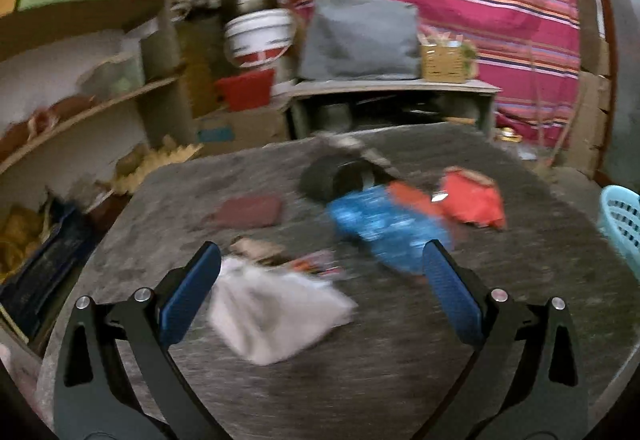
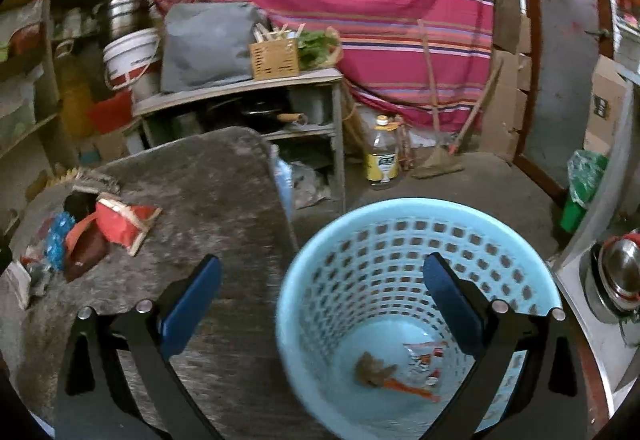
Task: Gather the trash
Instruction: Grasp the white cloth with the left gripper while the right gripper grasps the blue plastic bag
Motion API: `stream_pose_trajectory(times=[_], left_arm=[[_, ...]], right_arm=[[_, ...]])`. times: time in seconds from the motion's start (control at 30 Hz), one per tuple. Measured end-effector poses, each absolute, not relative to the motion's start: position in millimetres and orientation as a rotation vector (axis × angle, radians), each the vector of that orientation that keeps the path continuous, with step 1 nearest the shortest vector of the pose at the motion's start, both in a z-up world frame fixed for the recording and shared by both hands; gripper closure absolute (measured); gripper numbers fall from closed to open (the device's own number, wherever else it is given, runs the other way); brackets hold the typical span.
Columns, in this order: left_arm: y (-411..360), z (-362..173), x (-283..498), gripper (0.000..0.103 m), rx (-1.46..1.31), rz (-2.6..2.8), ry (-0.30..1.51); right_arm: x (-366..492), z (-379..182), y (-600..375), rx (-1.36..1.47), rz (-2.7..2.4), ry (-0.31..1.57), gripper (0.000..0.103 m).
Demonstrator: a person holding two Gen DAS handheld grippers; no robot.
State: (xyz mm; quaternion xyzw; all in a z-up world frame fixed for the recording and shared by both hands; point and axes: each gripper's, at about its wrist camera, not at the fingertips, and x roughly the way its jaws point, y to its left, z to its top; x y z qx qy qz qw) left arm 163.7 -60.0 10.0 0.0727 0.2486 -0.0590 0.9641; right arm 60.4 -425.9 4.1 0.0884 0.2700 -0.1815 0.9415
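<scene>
My left gripper (image 1: 320, 288) is open above a grey table (image 1: 400, 360). A crumpled white paper (image 1: 276, 314) lies between its fingers, lower down on the table. A blue wrapper (image 1: 384, 224), a red packet (image 1: 472, 199) and a small colourful wrapper (image 1: 316, 266) lie beyond. My right gripper (image 2: 322, 290) is open and empty over the rim of a light blue basket (image 2: 360, 240). The basket holds a brown scrap (image 2: 374, 370) and a red-white wrapper (image 2: 424, 364). The red packet (image 2: 120, 224) and the blue wrapper (image 2: 58, 240) show at the left.
A dark red pad (image 1: 248, 209) and a black roll (image 1: 332, 177) lie on the table. Shelves (image 1: 80, 99) stand to the left, a low stand (image 2: 240, 87) with a grey bag behind. A bottle (image 2: 382, 151) and a broom (image 2: 444, 155) are on the floor. Steel bowls (image 2: 616, 280) sit at the right.
</scene>
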Motion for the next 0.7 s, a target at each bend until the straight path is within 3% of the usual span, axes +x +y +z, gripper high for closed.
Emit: stream_pose_trajectory(times=[0.1, 0.2, 0.3, 0.47, 0.7], left_arm=[[-32, 1, 173, 0.006, 0.088, -0.107, 0.539], [-18, -6, 180, 0.014, 0.072, -0.107, 0.560], [-14, -11, 186, 0.033, 0.088, -0.124, 0.582], [-11, -14, 190, 0.078, 0.080, -0.155, 0.615], [14, 0, 182, 0.086, 0.061, -0.128, 0.575]], right_arm=[[70, 0, -407, 0.140, -0.357, 0.575, 0.004], [82, -7, -395, 0.113, -0.343, 0.610, 0.004], [94, -12, -383, 0.092, -0.335, 0.638, 0.004], [105, -8, -367, 0.100, -0.306, 0.632, 0.004], [119, -3, -334, 0.093, -0.255, 0.610, 0.004]])
